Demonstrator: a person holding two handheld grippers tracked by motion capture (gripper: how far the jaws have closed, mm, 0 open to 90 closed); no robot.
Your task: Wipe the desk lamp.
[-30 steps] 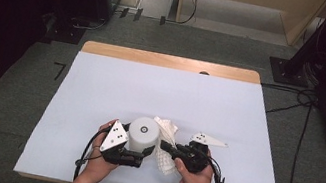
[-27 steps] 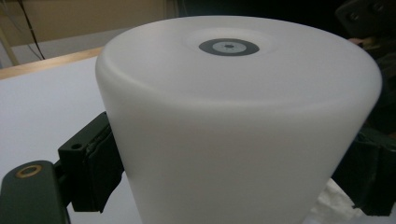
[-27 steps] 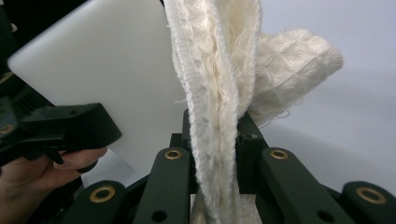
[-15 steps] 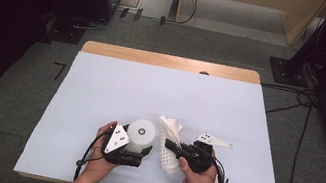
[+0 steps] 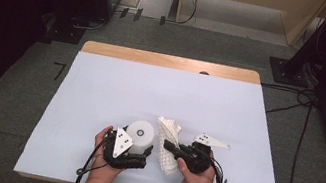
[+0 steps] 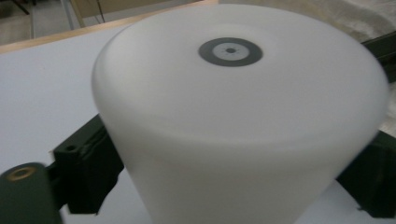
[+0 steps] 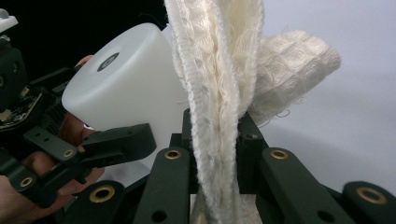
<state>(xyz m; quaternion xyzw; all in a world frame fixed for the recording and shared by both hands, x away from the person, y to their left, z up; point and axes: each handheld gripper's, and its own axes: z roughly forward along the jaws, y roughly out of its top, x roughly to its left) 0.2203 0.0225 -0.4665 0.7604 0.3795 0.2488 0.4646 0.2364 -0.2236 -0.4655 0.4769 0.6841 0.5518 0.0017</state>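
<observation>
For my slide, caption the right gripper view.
Right tool pinches a cream woven cloth beside a white plastic cylinder.

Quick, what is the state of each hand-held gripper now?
Left hand-held gripper: closed on the white cylinder.
Right hand-held gripper: closed on the cream cloth.

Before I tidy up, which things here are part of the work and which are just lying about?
In use:
- white frosted plastic cylinder, clamped in the left claw
- cream waffle-weave cloth, pinched in the right claw

Lying about:
- black cables on the floor
- black stand base
</observation>
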